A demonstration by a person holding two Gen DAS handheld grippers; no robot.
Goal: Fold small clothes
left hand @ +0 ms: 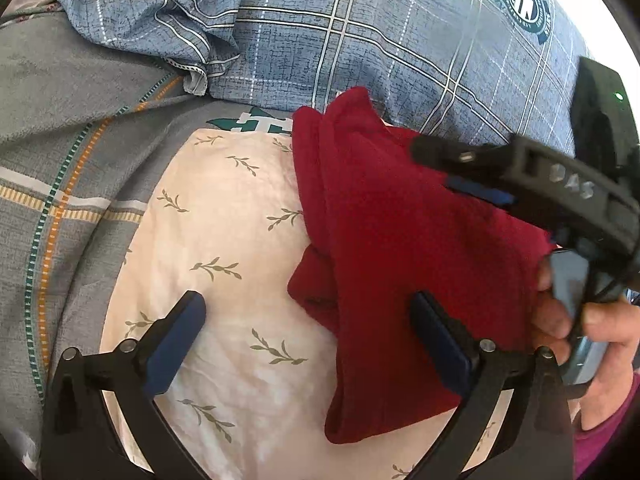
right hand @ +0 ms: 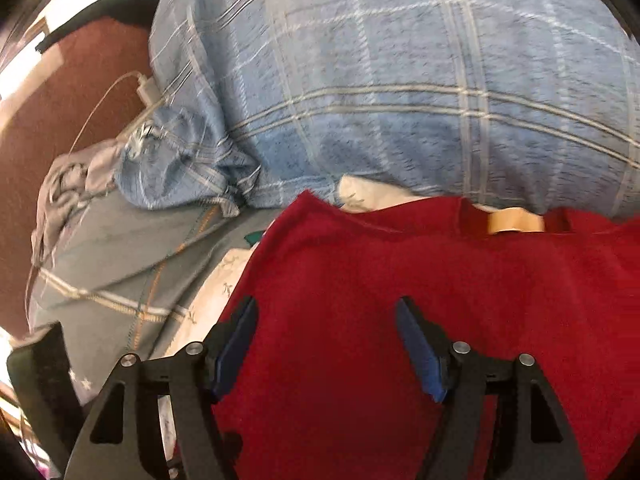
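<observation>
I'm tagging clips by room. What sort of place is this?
Most likely a bedroom, on a bed: a big blue plaid pillow, a grey checked bedsheet, and a red garment lying on a leaf-print cloth.

Red garment (right hand: 400,320) cut off at the right wrist view's lower edge, blue plaid pillow (right hand: 400,80) motion-blurred.

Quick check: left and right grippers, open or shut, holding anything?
Left gripper: open, holding nothing; one finger over the red garment.
Right gripper: open, holding nothing, above the red garment.
</observation>
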